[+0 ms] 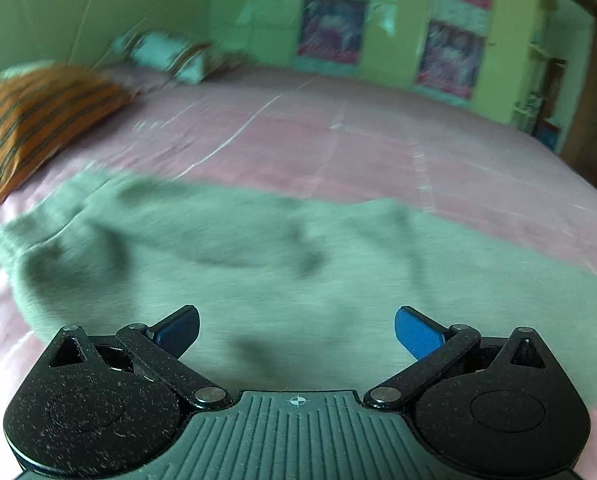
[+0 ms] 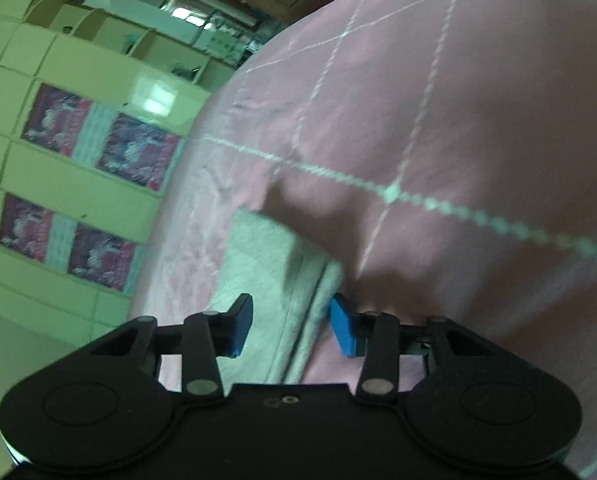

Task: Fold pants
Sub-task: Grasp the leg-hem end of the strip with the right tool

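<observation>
The pants (image 1: 258, 264) lie spread across the bed (image 1: 338, 136). Left gripper (image 1: 297, 330) hangs wide over them, empty; right gripper (image 2: 291, 330) straddles a hem, fingers half apart, not yet pinching — set them deeper before closing, gathering both layers.

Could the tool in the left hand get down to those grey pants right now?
Probably yes. The left tool is wide open with the grey pants spread on the pink bedspread directly ahead of it, and nothing lies between them.
</observation>
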